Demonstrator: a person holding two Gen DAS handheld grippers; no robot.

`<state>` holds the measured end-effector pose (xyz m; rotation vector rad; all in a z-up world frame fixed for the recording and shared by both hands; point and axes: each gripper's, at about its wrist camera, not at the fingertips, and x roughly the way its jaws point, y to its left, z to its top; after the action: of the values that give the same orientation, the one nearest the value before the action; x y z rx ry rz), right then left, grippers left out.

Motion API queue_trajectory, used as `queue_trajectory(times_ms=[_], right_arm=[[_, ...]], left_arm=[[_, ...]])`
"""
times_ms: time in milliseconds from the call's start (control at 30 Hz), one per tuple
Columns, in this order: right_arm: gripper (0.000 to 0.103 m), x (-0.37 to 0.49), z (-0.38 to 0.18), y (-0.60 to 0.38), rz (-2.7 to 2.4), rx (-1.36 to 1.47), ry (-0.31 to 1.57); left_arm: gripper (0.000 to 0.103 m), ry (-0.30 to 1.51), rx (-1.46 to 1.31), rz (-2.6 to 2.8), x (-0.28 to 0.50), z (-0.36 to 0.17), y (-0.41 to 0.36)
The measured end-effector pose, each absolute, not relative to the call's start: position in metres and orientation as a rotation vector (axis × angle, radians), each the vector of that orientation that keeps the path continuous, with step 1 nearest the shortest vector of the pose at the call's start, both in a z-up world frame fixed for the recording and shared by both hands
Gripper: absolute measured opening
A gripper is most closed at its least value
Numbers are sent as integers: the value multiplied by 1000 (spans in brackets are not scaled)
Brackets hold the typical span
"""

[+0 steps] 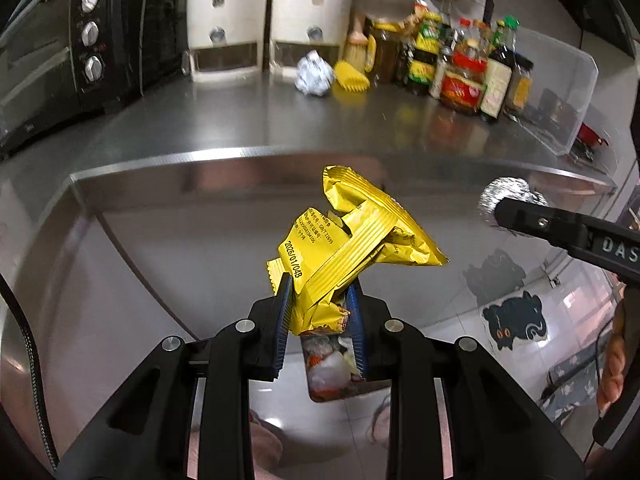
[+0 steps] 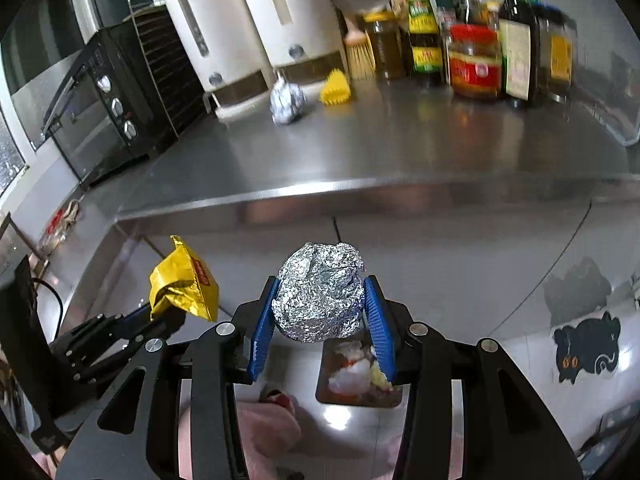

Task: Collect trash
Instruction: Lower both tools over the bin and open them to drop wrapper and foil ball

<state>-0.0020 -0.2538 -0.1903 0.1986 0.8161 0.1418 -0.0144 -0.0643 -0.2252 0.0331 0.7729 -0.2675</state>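
Observation:
My left gripper (image 1: 320, 292) is shut on a crumpled yellow snack wrapper (image 1: 352, 236), held in the air in front of the steel counter's edge. My right gripper (image 2: 322, 284) is shut on a foil ball (image 2: 320, 296), its blue pads pressing on both sides. Each wrist view shows the other hand: the right gripper (image 1: 516, 216) with its foil ball (image 1: 504, 196) at the right, the left gripper (image 2: 156, 320) with the wrapper (image 2: 184, 284) at the left. Below both, on the floor, stands a small bin (image 2: 360, 400) holding trash, also in the left wrist view as the bin (image 1: 320, 394). A second foil ball (image 2: 286, 102) lies on the counter.
On the steel counter (image 2: 400, 148) stand a black toaster oven (image 2: 100, 120), two white dispensers (image 2: 248, 20), sauce bottles and jars (image 2: 476, 60), a brush (image 2: 358, 52), a yellow scraper (image 2: 336, 88) and a clear plastic box (image 1: 560, 92). A black cat-shaped mat (image 2: 584, 344) lies on the floor.

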Motion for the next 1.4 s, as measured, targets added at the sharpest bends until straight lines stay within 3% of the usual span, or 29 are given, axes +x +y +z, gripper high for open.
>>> queue_trajectory(times_ms=[833,1400], right_arm=[[44,10,-331,-277,82,264,1015],[44,46,-382,-280,76,311,1097]], left_arm=[[25,965,34,-306,0,-365,-85],[25,1076,51,-297,43,-433,-93]])
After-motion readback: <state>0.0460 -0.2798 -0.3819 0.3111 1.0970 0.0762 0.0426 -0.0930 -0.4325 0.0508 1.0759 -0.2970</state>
